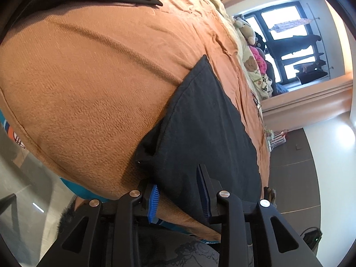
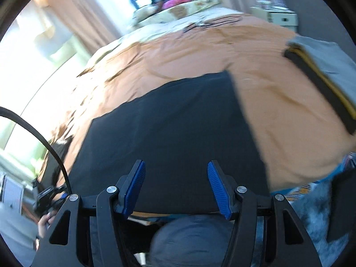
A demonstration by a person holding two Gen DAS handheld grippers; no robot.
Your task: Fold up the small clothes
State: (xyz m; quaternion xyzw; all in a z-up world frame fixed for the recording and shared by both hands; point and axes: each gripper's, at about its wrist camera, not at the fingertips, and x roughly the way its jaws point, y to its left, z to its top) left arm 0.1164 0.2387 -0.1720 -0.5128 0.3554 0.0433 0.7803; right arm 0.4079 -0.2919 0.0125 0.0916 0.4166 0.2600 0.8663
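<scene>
While both grippers hover at the near edge of a bed, a dark folded garment (image 2: 173,133) lies flat on its orange blanket (image 1: 89,77).

Behind the bed, a window (image 1: 287,31) with dark frames lets in bright daylight beside pale curtains, and stuffed toys (image 1: 247,31) crowd the far end. The floor is dark tile. A second folded pile, grey with a black and yellow band (image 2: 322,82), sits to the right, well apart. The garment's long axis runs from the near edge away toward the toys. Spread wide, the right gripper (image 2: 176,187) holds nothing above the cloth. The left gripper (image 1: 180,191) is also spread, its fingers straddling the garment's near edge.
</scene>
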